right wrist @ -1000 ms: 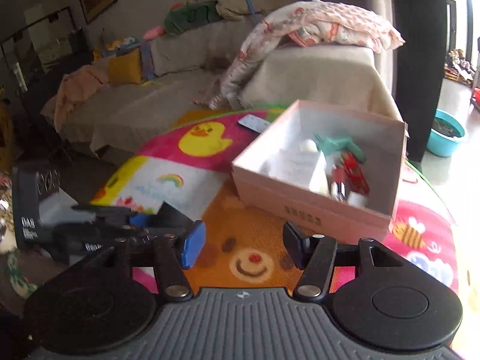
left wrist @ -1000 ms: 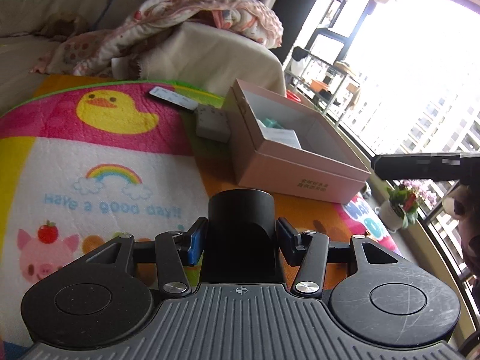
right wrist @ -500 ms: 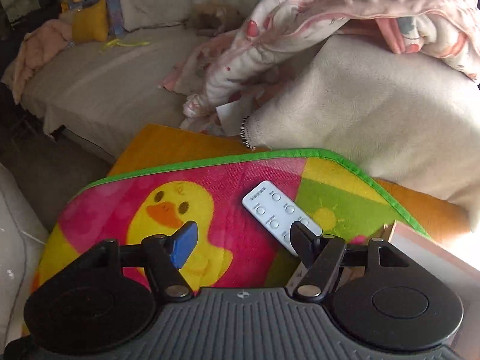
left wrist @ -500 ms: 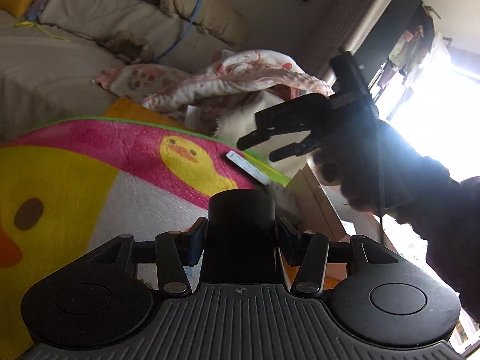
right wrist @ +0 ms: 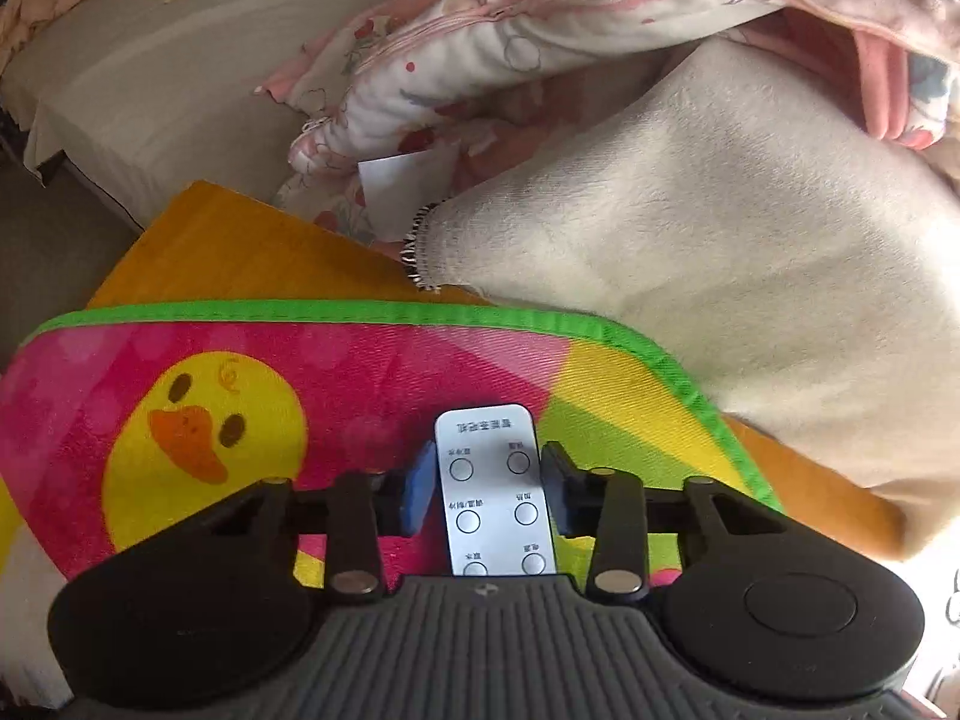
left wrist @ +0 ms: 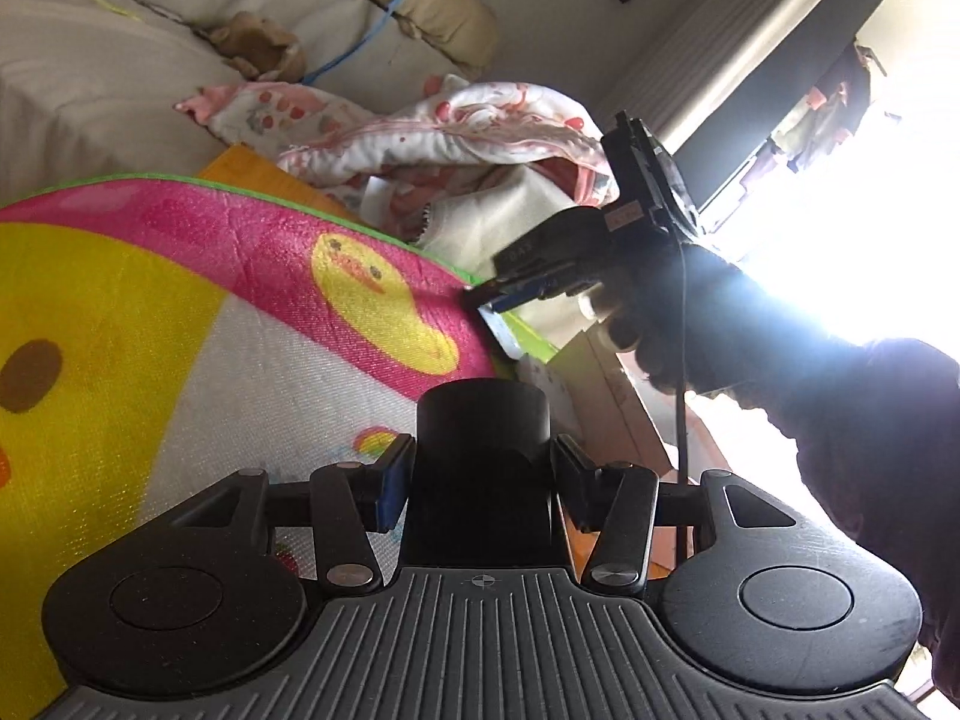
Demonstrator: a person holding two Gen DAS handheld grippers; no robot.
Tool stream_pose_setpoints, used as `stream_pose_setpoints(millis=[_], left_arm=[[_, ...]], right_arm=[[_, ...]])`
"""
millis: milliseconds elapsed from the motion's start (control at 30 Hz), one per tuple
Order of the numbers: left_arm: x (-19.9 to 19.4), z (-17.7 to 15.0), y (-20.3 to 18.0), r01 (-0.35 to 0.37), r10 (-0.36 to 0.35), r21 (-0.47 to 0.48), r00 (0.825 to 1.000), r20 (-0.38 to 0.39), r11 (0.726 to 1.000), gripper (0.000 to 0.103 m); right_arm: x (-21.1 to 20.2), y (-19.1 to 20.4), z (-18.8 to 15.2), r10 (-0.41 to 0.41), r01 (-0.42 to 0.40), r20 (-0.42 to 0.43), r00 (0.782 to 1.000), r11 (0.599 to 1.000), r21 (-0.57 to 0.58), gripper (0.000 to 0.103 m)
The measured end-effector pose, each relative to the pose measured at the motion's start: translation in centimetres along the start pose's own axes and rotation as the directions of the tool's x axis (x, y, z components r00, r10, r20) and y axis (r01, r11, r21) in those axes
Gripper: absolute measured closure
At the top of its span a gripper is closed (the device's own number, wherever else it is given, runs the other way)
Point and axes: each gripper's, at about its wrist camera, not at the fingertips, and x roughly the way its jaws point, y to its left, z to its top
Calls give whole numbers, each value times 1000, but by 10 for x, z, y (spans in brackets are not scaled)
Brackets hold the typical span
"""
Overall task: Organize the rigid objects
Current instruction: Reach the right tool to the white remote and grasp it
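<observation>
My left gripper [left wrist: 483,480] is shut on a black cylinder [left wrist: 483,456] and holds it above the colourful play mat [left wrist: 180,312]. My right gripper [right wrist: 487,489] has its fingers on both sides of a white remote control [right wrist: 489,480] that lies on the mat; the pads touch or nearly touch its edges. In the left wrist view the right gripper [left wrist: 510,294] shows low over the mat's far edge beside the pink box [left wrist: 606,378], whose inside is hidden.
A beige cushion [right wrist: 720,240] and a pink floral blanket [right wrist: 540,30] lie just beyond the mat's green edge [right wrist: 360,312]. A sofa [left wrist: 90,72] with pillows stands behind. Bright window glare fills the right side of the left wrist view.
My right gripper has moved away from the pink box to the mat's far edge and closed around the remote. My left gripper has tilted up and left, still holding the cylinder.
</observation>
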Motion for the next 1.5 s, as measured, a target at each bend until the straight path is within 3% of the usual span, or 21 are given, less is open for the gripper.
stream_pose_setpoints(millis=[67,233,467,667,967,1167,1500], left_arm=[[0,0,-1,-2,2,4,1000,4,1000,48],[0,-1,-4,-6,6,17,1000,12,1000,48],[-2,-2,-6,-17,16,25,1000,19,1000,48],[-1,-2,-3,-14,14,10,1000,11,1000,48],[0,-2,0,-9,9,-6,1000,3,1000,48],[0,-2,0,-7,7,-11,1000,0,1000,48],[0,-2,3,-22,22,-22,1000,8,1000,48]], right_arm=[[-2,-7,-1,-28,29,-19,999,1000,9,94],[-2,-24,-11,-53,55,-48,997,997,48,94],[-4,-28,-15,-73,77,-59,996,995,69,82],[-3,-37,-5,-108,112,-43,993,989,99,60],[14,-47,3,-98,105,-50,994,983,149,61],[4,-35,-11,-56,61,-50,997,991,117,64],[-32,37,-59,-2,0,-42,999,999,-51,64]])
